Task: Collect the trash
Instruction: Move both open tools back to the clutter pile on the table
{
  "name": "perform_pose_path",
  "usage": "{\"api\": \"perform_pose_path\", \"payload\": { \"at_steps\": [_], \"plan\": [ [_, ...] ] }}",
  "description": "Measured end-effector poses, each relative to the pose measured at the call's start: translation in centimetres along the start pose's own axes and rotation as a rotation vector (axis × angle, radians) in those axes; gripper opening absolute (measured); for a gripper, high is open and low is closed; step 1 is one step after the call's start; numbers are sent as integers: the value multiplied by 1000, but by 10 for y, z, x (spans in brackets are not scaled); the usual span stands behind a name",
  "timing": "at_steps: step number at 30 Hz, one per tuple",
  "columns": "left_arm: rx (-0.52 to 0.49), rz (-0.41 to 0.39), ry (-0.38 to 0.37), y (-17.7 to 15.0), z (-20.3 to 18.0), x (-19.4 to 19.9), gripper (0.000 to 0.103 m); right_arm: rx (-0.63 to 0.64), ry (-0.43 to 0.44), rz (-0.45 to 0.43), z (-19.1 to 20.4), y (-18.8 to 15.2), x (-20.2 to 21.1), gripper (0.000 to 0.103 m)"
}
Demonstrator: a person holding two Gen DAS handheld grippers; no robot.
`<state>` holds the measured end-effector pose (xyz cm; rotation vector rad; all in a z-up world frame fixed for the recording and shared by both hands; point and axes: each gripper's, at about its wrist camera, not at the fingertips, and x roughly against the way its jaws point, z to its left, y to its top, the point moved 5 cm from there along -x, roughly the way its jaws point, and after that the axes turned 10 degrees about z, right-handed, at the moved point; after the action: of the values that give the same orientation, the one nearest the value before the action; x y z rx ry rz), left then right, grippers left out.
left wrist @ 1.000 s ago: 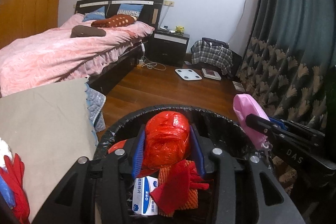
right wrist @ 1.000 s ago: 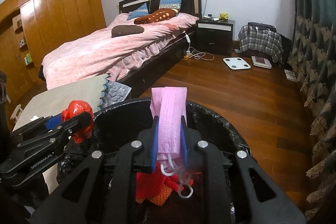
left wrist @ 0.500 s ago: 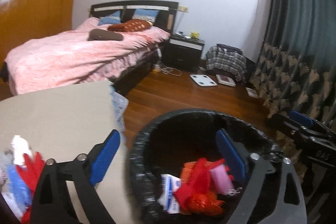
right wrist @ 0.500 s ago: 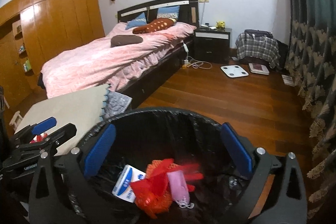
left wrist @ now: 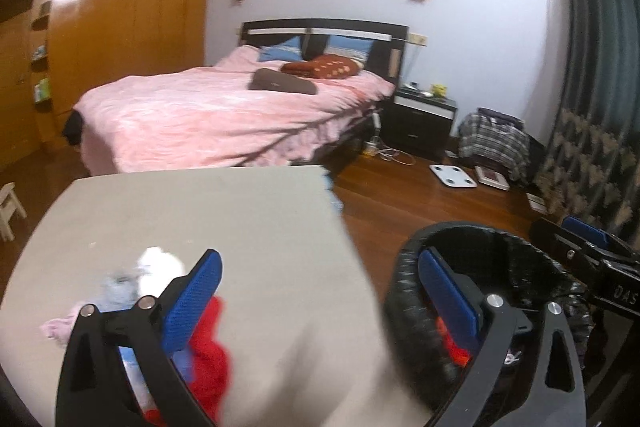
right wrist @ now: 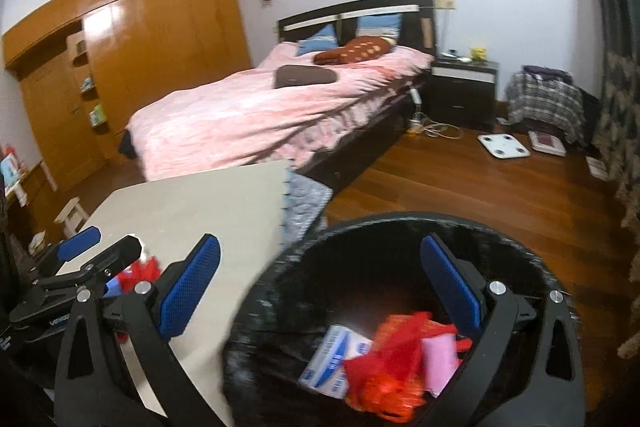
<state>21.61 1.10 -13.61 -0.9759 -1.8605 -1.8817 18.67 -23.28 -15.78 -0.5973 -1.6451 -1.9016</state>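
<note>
At the near-left corner of the beige table (left wrist: 248, 227) I find loose trash (left wrist: 160, 291): a white crumpled piece, a pale blue-grey scrap, a pink scrap toward the left edge, and a red cloth-like piece (left wrist: 208, 347) nearest me. Blur hides finer detail. My left gripper (left wrist: 320, 303) hangs above this corner with jaws wide and nothing between them; they have just been opening. Its left pad overlaps the red piece in the left wrist view; I cannot tell whether they touch.

To the right, just off the table's right edge, stands the bin (right wrist: 400, 227), lined with a black bag. Inside it I see a white carton with blue print (right wrist: 332, 355) at the left, a red-orange mesh bundle (right wrist: 384, 375) in the middle and a pink piece (right wrist: 438, 355) at the right, all lying together on the bottom. My right gripper (right wrist: 320, 299) is over the bin's near-left rim, jaws wide and empty, also just opened; its right pad is over the bin's mouth, its left pad over the table.

Beyond lie a pink-covered bed (right wrist: 256, 115) and a wooden floor (right wrist: 460, 195).
</note>
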Motion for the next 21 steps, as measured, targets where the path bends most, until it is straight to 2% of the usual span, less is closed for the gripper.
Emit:
{"api": "perform_pose_path", "payload": {
  "at_steps": [8, 15, 21],
  "plan": [
    [69, 1, 112, -15, 64, 18, 97, 72, 82, 39, 67, 2, -24, 98],
    [135, 15, 222, -35, 127, 25, 97, 158, 106, 63, 122, -1, -47, 98],
    [202, 45, 301, -54, 178, 22, 97, 183, 124, 89, 151, -5, -68, 98]
  ]
}}
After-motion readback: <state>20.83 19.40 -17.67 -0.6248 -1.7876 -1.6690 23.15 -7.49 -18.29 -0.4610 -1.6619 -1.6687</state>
